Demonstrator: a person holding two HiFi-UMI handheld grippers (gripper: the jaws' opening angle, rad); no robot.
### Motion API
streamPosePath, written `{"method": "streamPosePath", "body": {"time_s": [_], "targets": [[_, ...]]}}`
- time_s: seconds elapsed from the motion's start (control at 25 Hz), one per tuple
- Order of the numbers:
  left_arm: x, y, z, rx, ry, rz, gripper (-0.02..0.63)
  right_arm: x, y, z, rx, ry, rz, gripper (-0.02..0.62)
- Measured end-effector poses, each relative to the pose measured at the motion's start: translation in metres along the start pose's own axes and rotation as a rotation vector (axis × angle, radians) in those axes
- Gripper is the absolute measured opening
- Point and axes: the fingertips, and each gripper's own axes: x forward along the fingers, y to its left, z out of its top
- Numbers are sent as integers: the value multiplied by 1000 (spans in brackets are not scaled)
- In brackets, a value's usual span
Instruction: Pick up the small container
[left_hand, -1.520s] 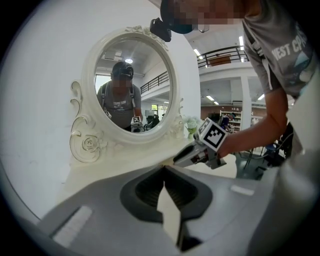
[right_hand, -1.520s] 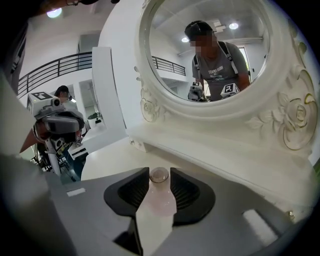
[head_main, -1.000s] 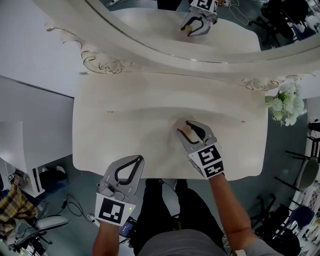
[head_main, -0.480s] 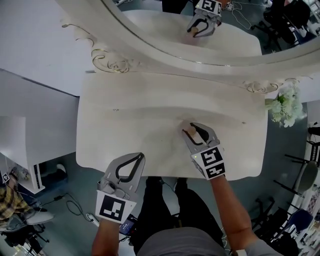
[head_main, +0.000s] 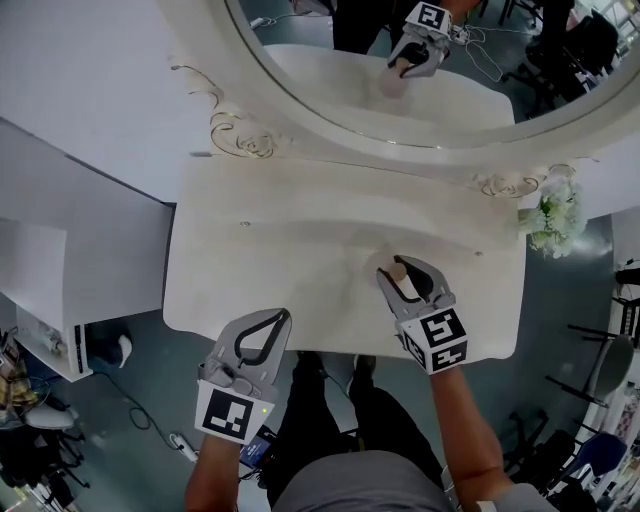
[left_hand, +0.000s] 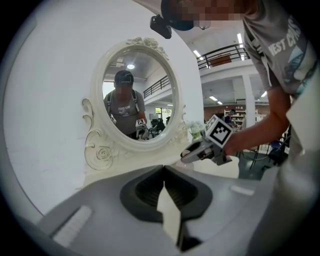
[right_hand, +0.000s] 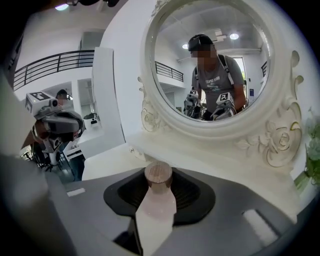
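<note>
below, cream dressing table beneath mirror; right tongs tight around small container, left tongs closed, empty

I face an oval mirror in a carved cream frame of scrolls and rosettes. It stands at the back of a cream surface with a wavy front edge. Right of the mirror, white flowers sit at the surface's end. Left of the mirror runs a plain white wall, with a white cabinet lower down. Below the mirror, past the surface's front edge, the floor is grey-blue, with a cable trailing. Beyond the mirror's side, a railed balcony and bright ceiling lights show in a tall white hall.
</note>
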Motion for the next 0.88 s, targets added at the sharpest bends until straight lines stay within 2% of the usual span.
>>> {"method": "streamPosePath", "body": {"time_s": [0.44,0.88], "targets": [[-34,-17,35,-33,-19,55,3,-79,2,57,-35,-95,-15,141],[-57,-50,79,36,-65,46,3,-157,-3,92,-83,-165,-56,141]]}}
